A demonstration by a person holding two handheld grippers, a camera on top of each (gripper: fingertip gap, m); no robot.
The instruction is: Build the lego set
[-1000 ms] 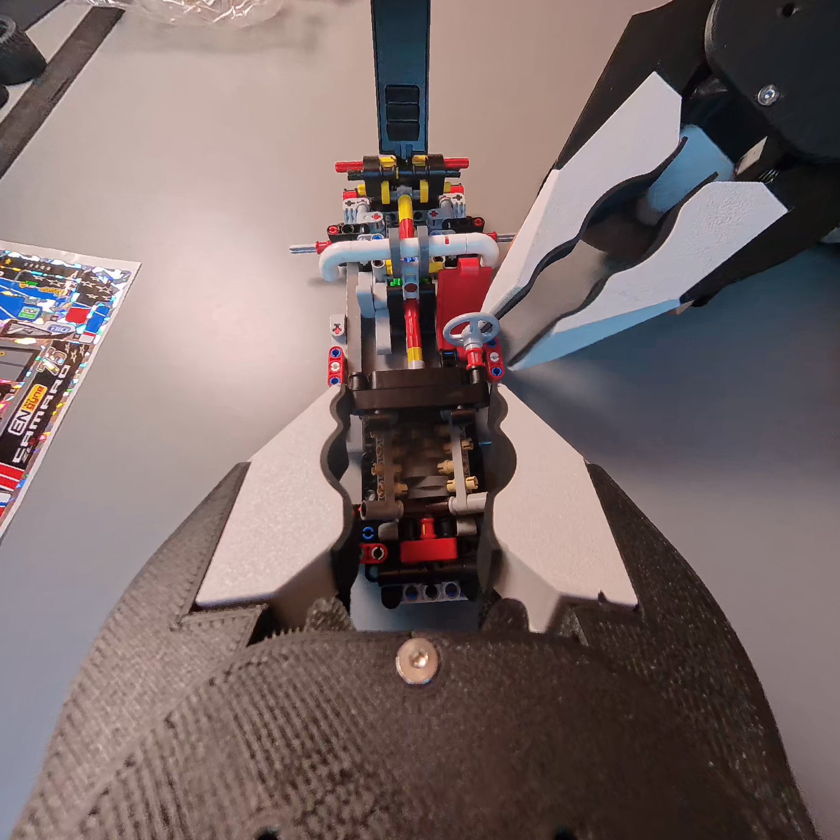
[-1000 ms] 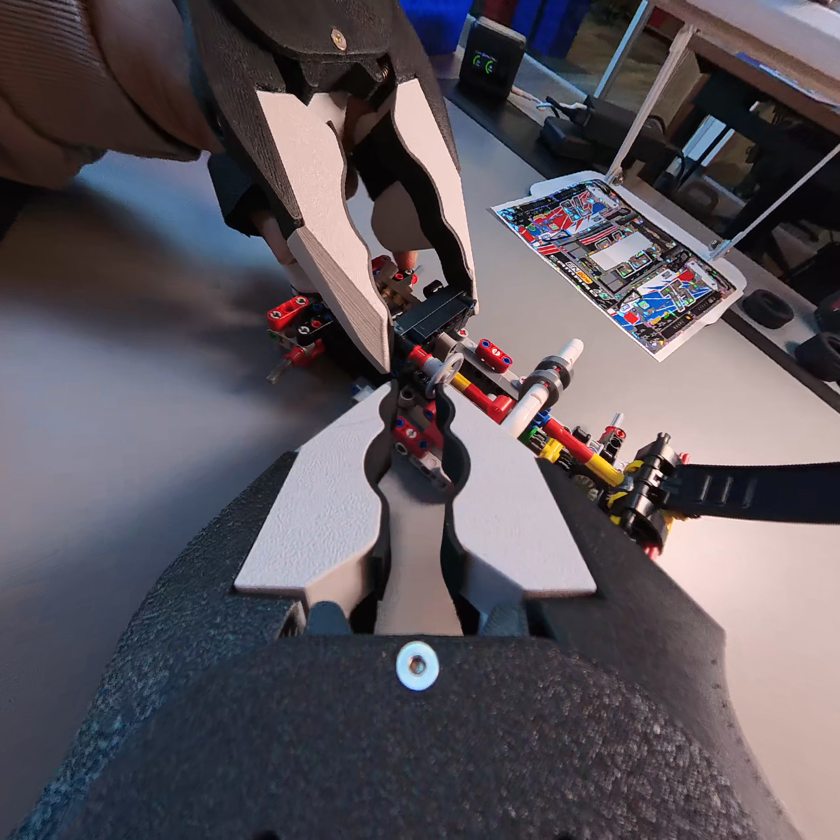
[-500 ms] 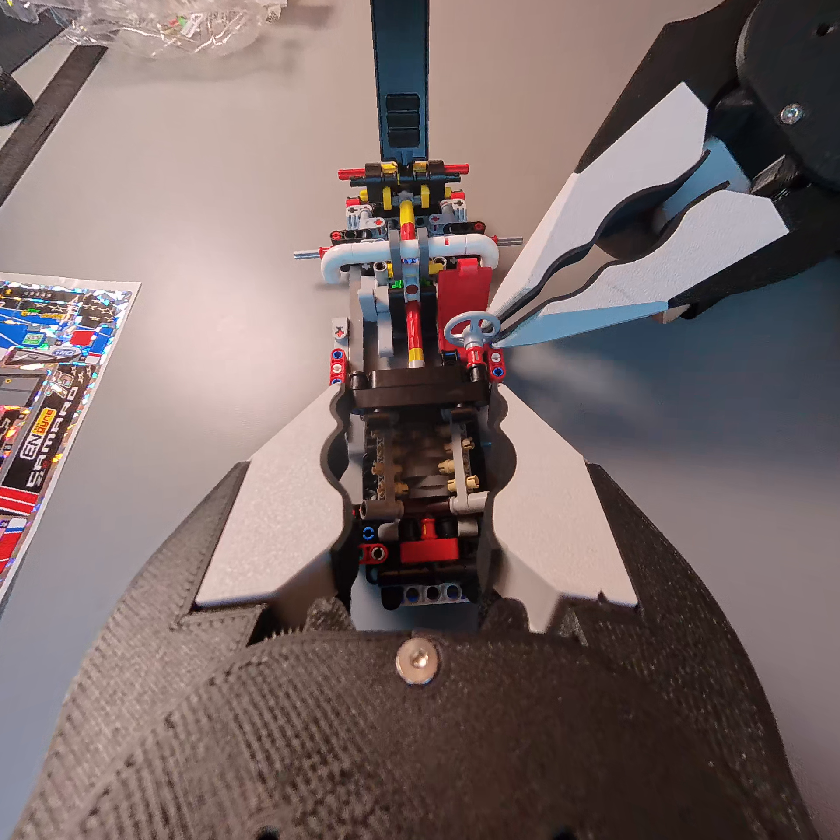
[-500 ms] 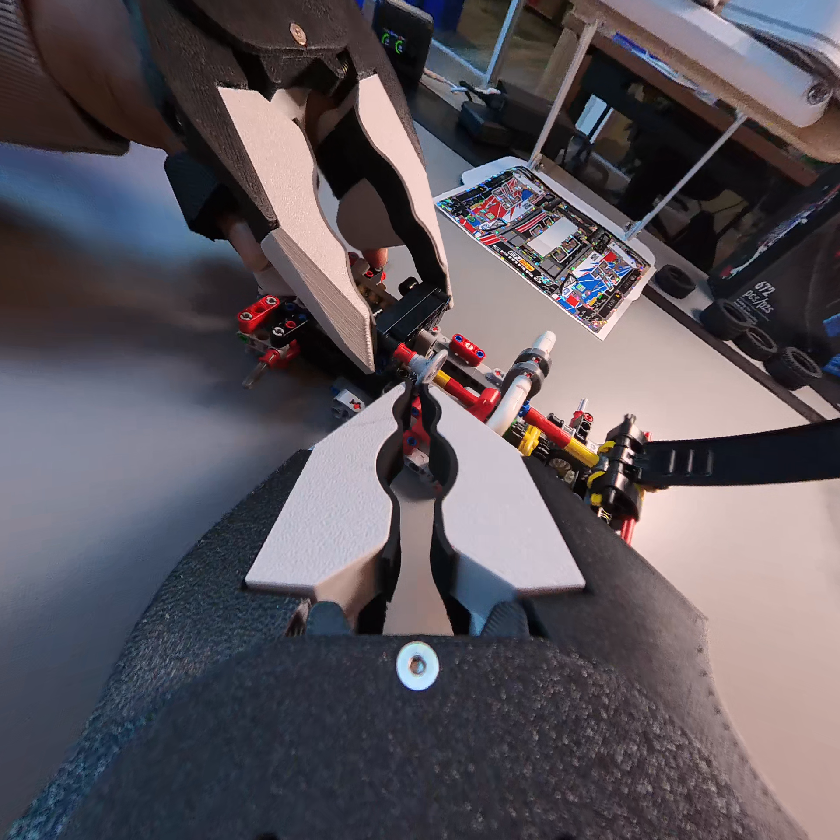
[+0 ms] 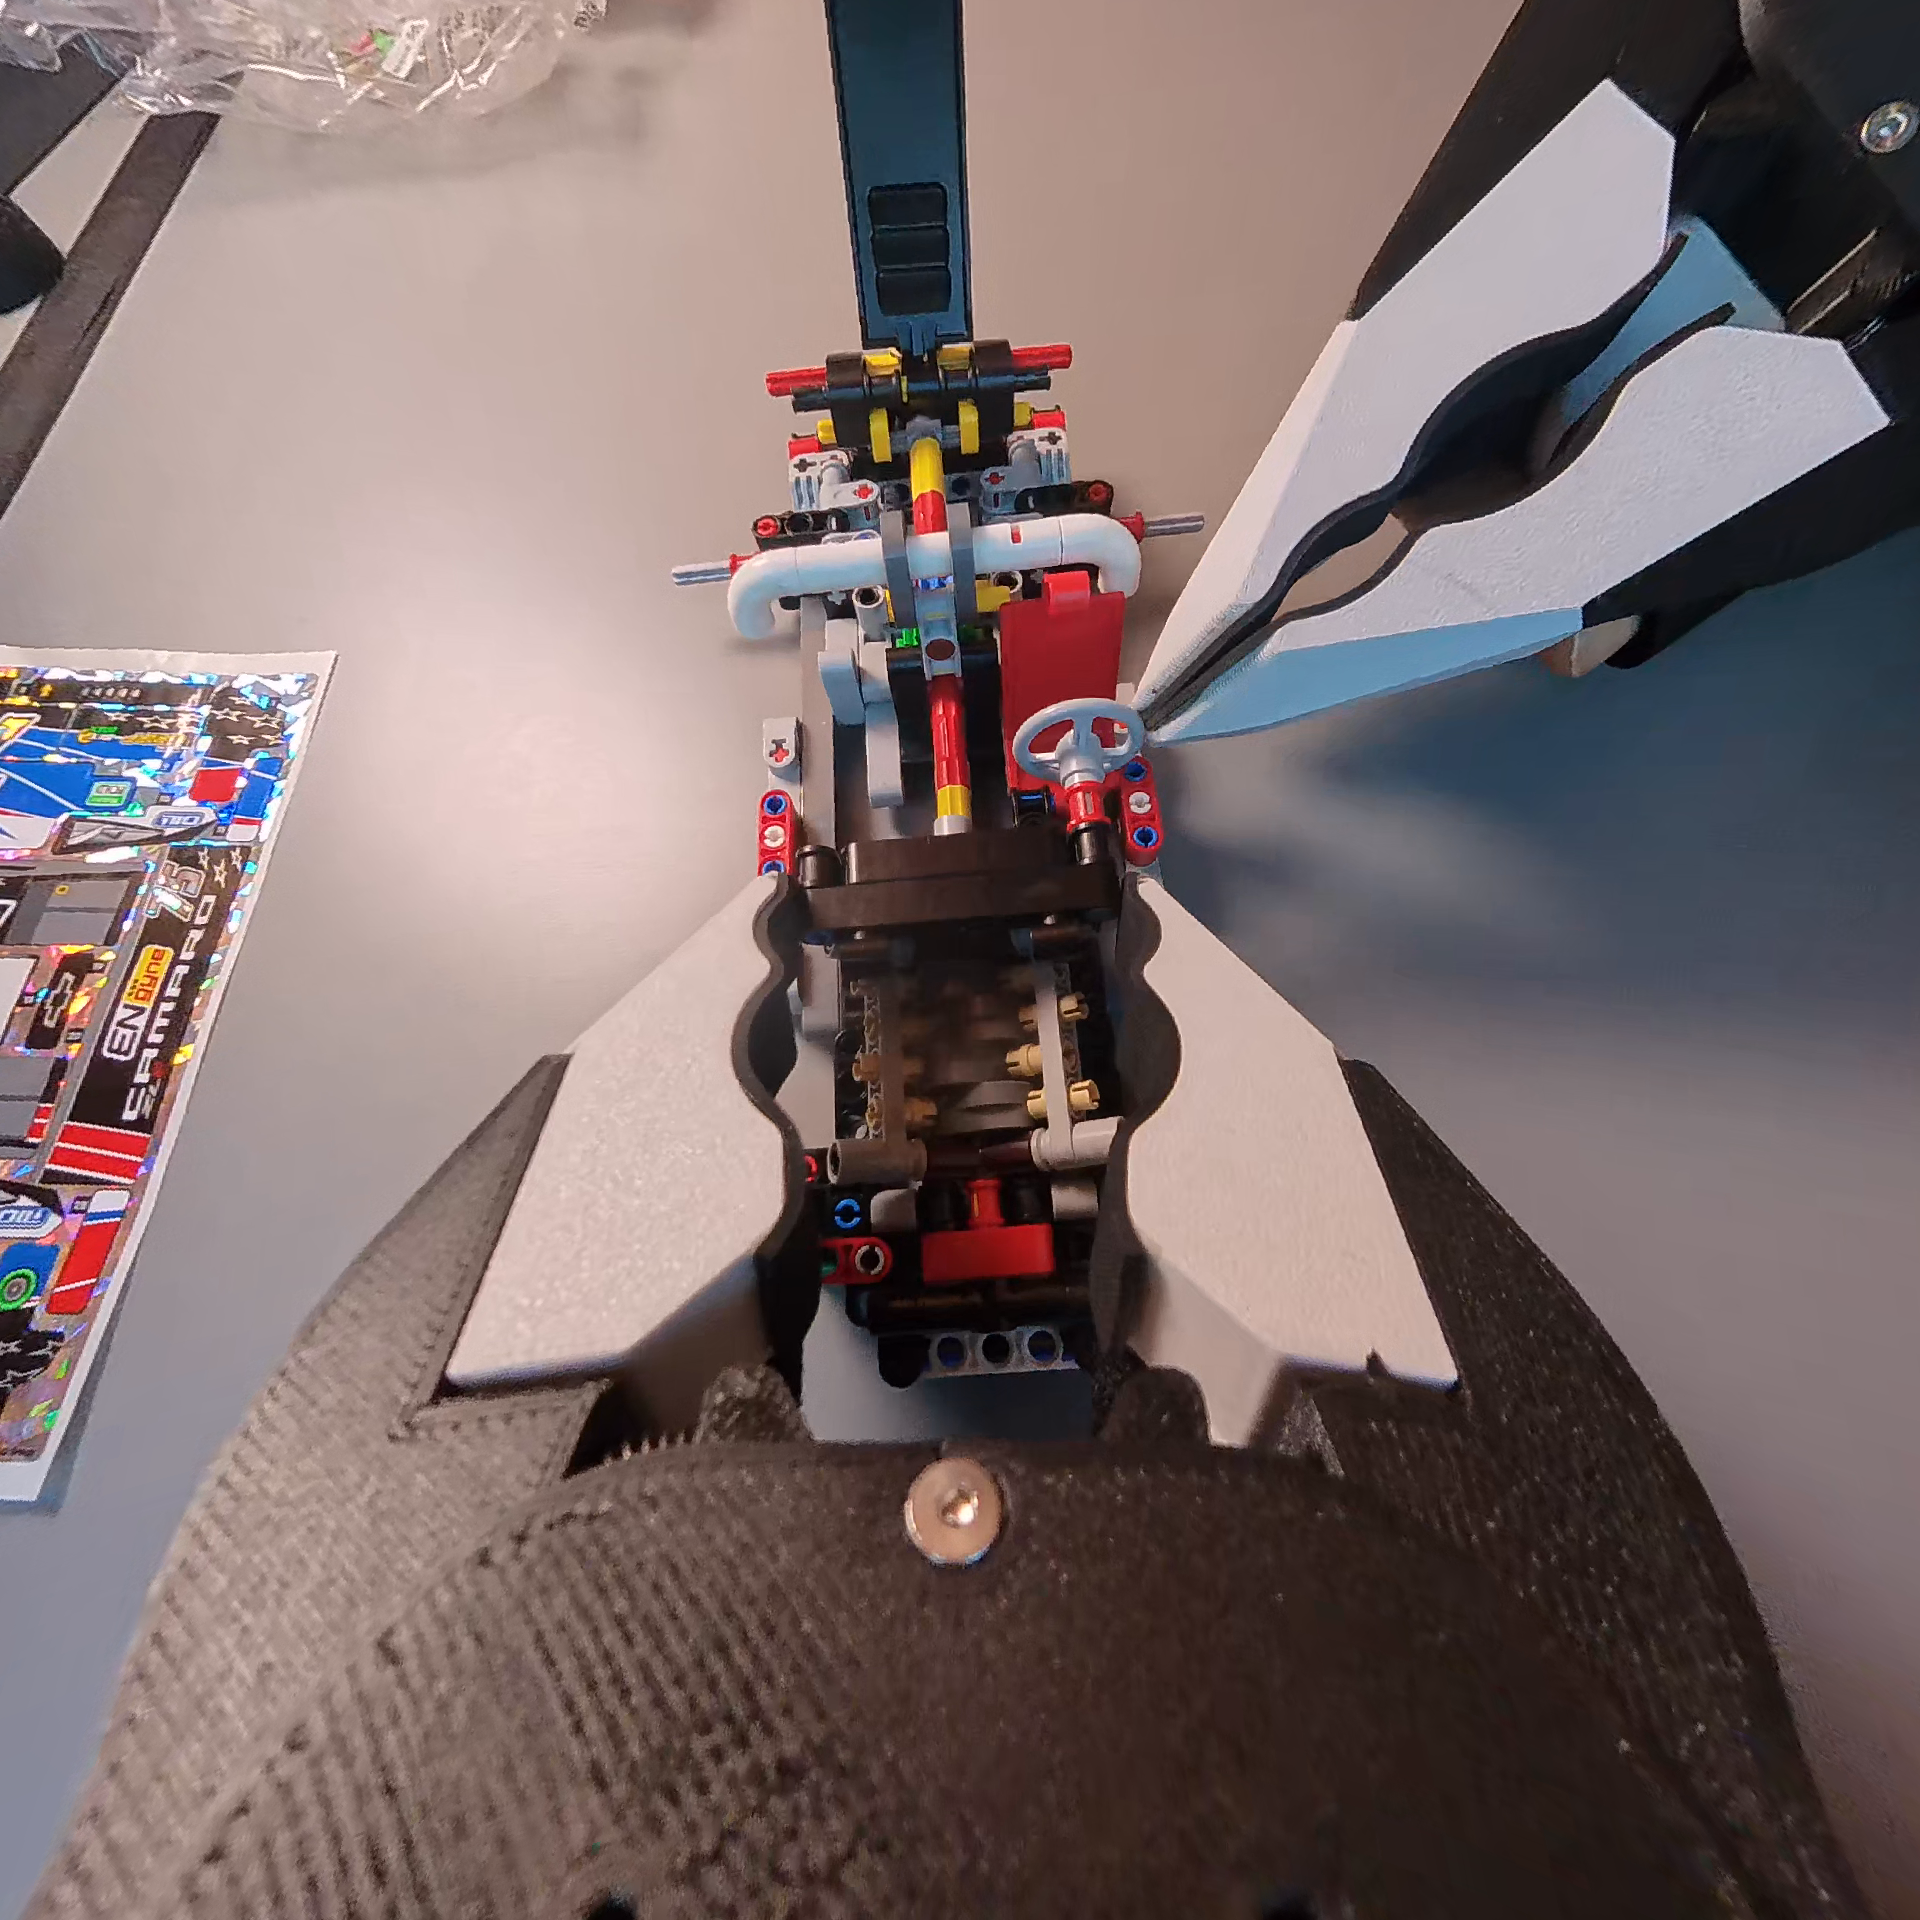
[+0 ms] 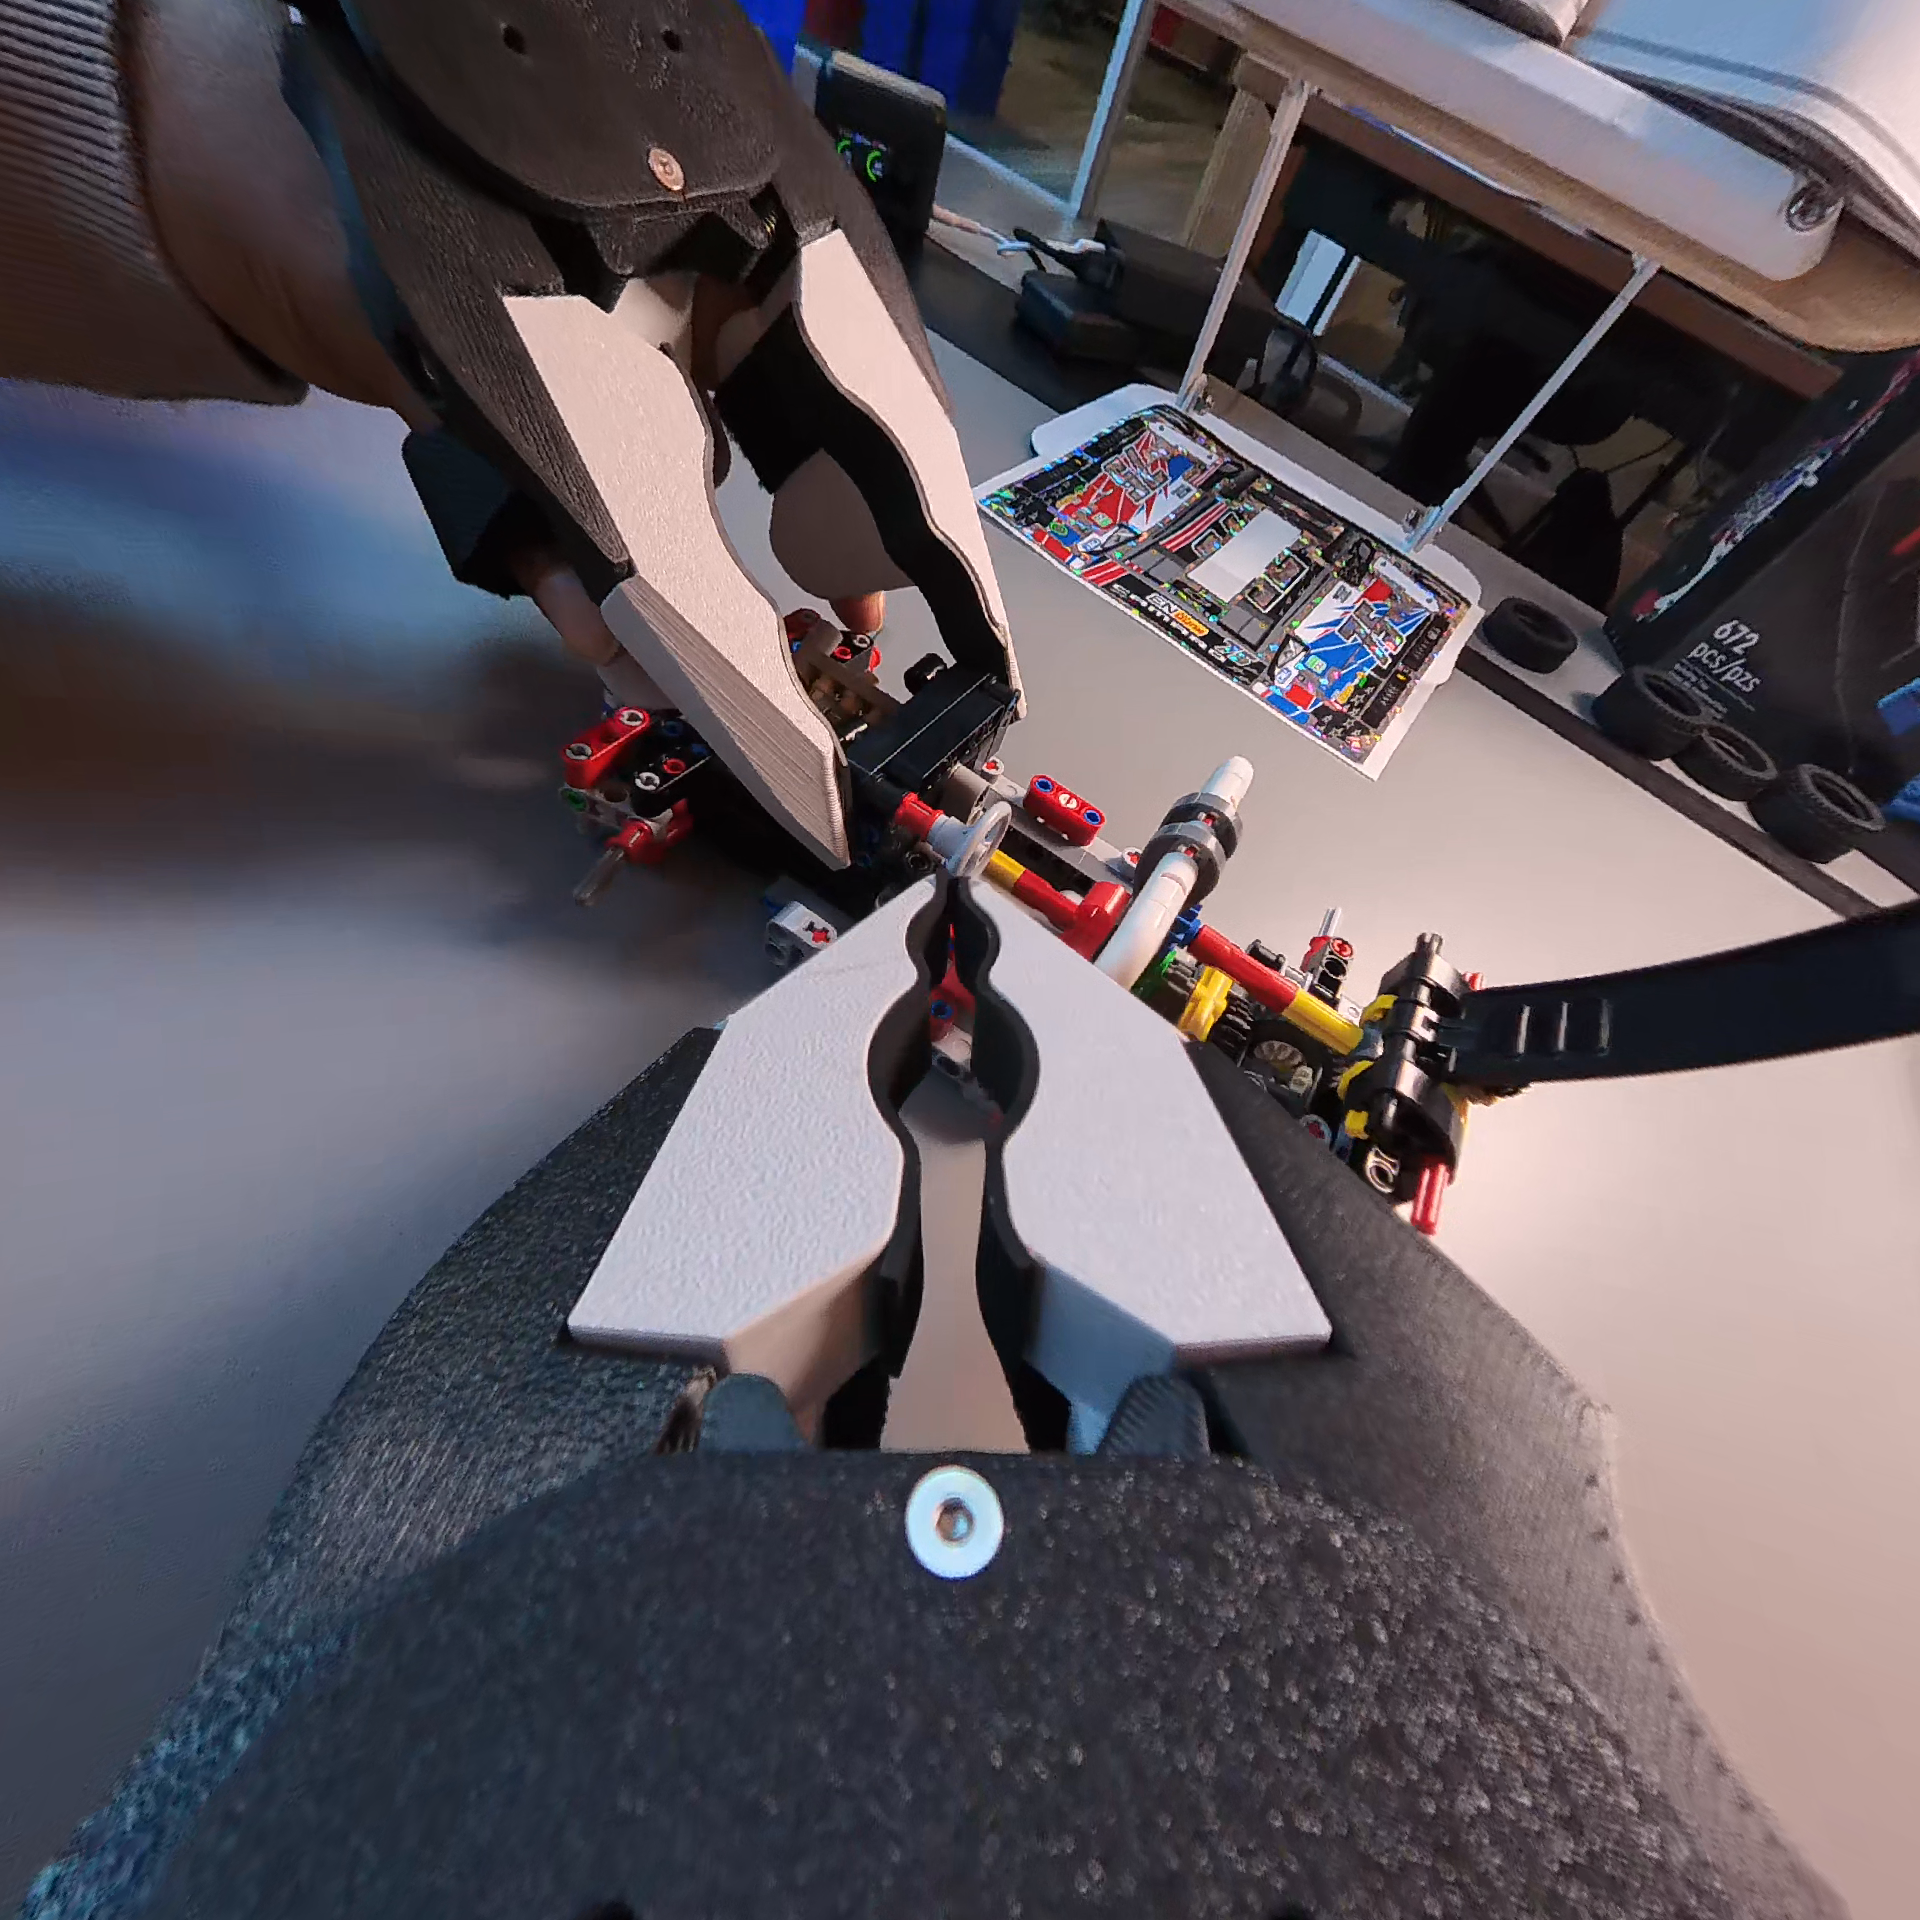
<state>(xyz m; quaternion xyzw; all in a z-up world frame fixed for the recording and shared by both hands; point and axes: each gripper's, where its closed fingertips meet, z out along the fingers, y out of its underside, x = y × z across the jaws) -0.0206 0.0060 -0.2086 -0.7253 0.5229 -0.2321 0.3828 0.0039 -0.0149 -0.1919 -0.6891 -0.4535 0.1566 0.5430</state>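
While the left claw clamps the multicoloured plastic brick car chassis by its stiff sides, the right claw, pressed nearly together, nips the small grey steering wheel at its tips. That wheel looks light and easily dislodged, so gentle handling seems wise.

One lego chassis, one sticker sheet and one plastic bag. Two grippers. Four loose tyres show

A grey table carries the lego chassis, a sticker sheet, a plastic bag and loose tyres.
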